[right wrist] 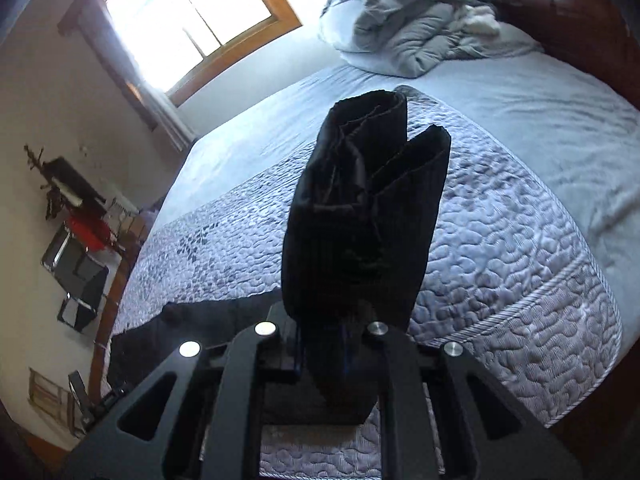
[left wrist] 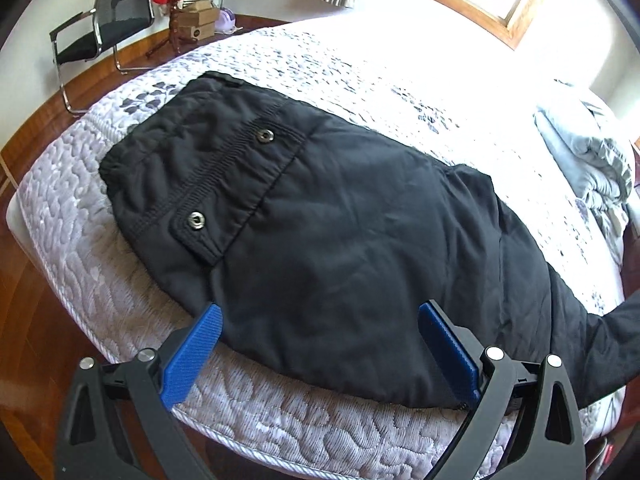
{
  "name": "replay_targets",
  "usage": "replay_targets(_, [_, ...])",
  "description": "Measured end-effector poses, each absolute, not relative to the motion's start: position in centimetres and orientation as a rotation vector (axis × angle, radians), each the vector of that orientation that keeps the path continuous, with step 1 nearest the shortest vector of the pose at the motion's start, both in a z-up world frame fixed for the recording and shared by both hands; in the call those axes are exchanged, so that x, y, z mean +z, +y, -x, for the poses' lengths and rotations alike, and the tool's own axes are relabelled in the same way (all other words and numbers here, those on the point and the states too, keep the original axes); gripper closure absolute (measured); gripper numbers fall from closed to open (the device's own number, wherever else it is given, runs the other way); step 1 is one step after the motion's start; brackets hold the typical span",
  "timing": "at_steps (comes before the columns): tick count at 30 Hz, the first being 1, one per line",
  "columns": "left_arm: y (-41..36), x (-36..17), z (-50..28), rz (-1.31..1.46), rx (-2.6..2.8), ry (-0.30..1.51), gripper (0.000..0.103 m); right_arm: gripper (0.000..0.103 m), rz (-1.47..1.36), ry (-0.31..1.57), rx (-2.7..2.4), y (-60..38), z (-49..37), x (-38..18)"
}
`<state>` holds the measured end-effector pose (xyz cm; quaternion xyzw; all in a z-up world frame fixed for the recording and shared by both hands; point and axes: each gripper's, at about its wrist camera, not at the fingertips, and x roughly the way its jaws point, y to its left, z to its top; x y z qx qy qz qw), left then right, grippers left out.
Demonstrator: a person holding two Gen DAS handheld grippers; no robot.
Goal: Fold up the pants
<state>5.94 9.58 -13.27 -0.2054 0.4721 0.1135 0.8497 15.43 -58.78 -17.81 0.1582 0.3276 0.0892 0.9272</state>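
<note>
Black pants [left wrist: 320,216] lie on the quilted bed [left wrist: 80,208], waistband with two metal snaps toward the far left. My left gripper [left wrist: 320,320] is open, its blue fingers [left wrist: 192,360] spread either side of the pants' near edge, low over it. One leg runs off to the right [left wrist: 600,340]. In the right wrist view my right gripper [right wrist: 340,320] is shut on the pants' leg ends [right wrist: 364,216], which stand up bunched above the bed; the fingers are hidden by the cloth. The rest of the pants shows at lower left [right wrist: 192,320].
A crumpled grey duvet [right wrist: 404,20] lies at the head of the bed; it also shows in the left wrist view [left wrist: 588,152]. A black chair [left wrist: 104,20], boxes and a wooden floor [left wrist: 24,320] lie beyond the bed's foot. A window [right wrist: 192,20] is on the far wall.
</note>
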Motion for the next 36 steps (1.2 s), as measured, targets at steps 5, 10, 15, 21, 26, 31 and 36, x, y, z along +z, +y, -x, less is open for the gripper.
replay_targets(5, [10.6,-13.3,-5.5,0.469,0.249,0.988,0.004,0.091,-0.117,0.705,0.233,-51.6,-15.4,-18.1])
replay_targets(10, [11.8,-13.6,-5.0,0.512,0.263,0.984,0.004,0.091,-0.001,0.757,0.303,-46.5,-15.1,-20.0])
replay_targets(15, [12.7,-14.0,-4.5,0.547,0.278,0.987,0.004,0.091,0.081,0.817,0.349,-42.7,-14.9,-22.4])
replay_targets(21, [13.2,-14.3,-4.0,0.574,0.286,0.987,0.004,0.091,0.180,0.895,0.380,-39.3,-14.8,-25.7])
replay_targets(26, [13.5,-14.5,-3.8,0.582,0.289,0.988,0.004,0.090,0.242,0.929,0.392,-37.8,-14.5,-28.1])
replay_targets(31, [13.4,-14.7,-3.9,0.593,0.288,0.992,0.004,0.090,0.243,0.959,0.399,-36.9,-14.8,-30.7])
replay_targets(36, [13.1,-14.9,-4.1,0.590,0.273,1.007,0.004,0.090,0.290,0.973,0.376,-36.0,-15.1,-32.7])
